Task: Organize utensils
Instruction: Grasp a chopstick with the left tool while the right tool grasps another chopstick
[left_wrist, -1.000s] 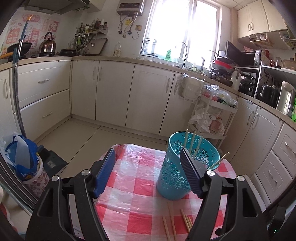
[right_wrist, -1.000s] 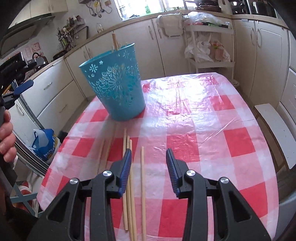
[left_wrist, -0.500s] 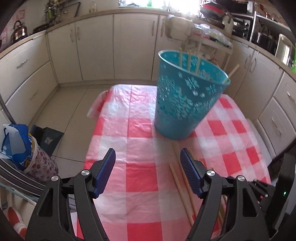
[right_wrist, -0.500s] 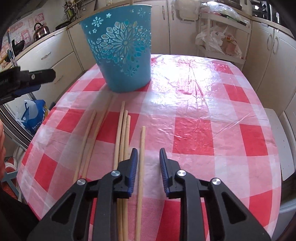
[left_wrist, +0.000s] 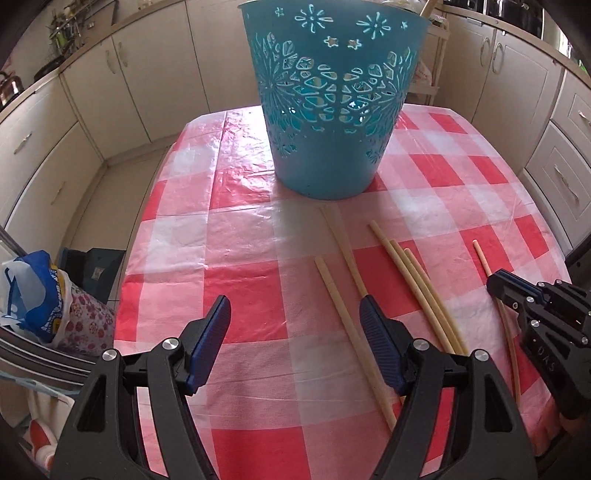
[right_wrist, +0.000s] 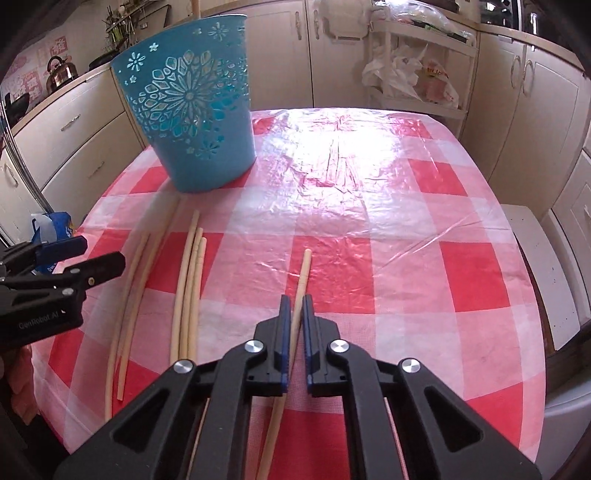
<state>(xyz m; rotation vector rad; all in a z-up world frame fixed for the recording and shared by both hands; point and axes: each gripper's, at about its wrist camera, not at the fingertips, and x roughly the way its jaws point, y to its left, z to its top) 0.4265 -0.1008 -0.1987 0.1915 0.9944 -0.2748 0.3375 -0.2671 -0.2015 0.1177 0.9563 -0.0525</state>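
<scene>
Right gripper (right_wrist: 294, 309) now pinched tight on the lone chopstick (right_wrist: 303, 271), jaws that stood apart a second ago closed flat against its sides, stick running up from the near edge of the surface (right_wrist: 406, 258). Left gripper (left_wrist: 295, 321) dropped lower and tipped down since a second ago, jaws wide as before, holding nothing, hovering over the near left part of the checked cloth. Just right of its tips, a pair of chopsticks (left_wrist: 343, 273); further right, a bundle of three (left_wrist: 417, 280). Beyond, towards the far left corner, blue basket (right_wrist: 192, 122) upright, looming far larger in the left view than before, one stick poking above its rim.
</scene>
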